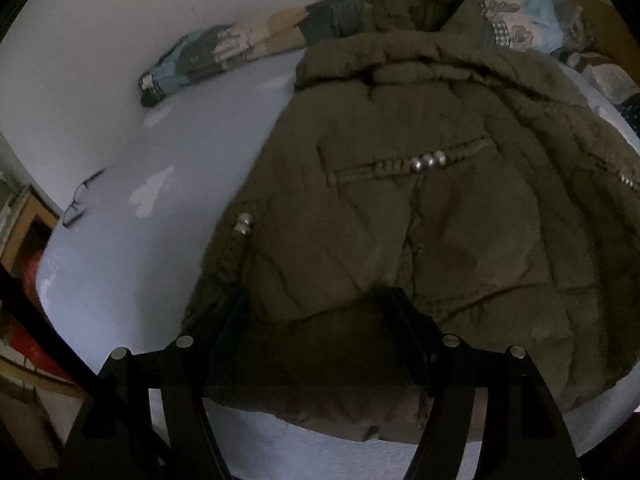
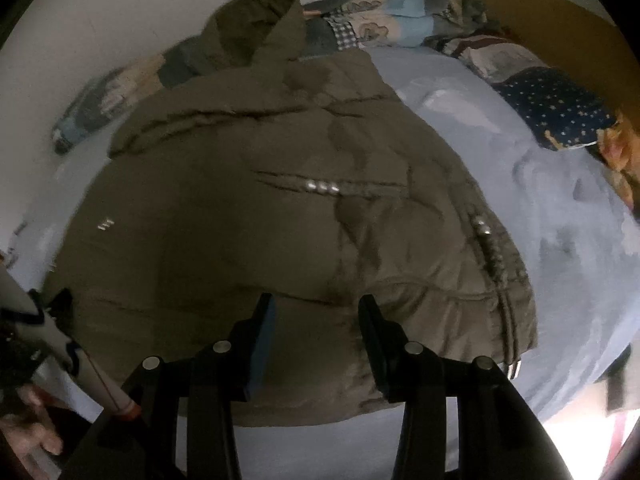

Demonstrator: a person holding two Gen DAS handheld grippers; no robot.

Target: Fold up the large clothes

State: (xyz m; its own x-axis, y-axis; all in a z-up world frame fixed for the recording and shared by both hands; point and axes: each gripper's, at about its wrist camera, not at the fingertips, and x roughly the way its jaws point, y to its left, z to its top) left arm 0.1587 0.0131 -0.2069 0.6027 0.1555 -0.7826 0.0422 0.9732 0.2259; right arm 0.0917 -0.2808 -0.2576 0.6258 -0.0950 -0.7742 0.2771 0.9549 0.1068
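Both the left gripper [image 1: 320, 320] and right gripper [image 2: 316, 312] hold the hem of the olive-green hooded padded jacket [image 1: 400, 208] in their jaws on the pale-blue bed [image 1: 160, 140].

- My right gripper [image 2: 316, 316] points down over the near hem of an olive padded jacket [image 2: 280, 216], its two black fingers [image 2: 256, 344] apart with jacket fabric showing between them; I cannot tell whether the pads press on it.
- The jacket lies spread on a pale blue bedsheet [image 2: 520, 208], hood [image 2: 256, 20] at the far end against a white wall [image 2: 120, 12].
- A row of metal studs [image 2: 322, 187] crosses the jacket's middle; more run along its right edge.
- A patchwork quilt [image 2: 400, 12] is bunched along the far side of the bed.
- At lower left I see a hand [image 2: 32, 428].
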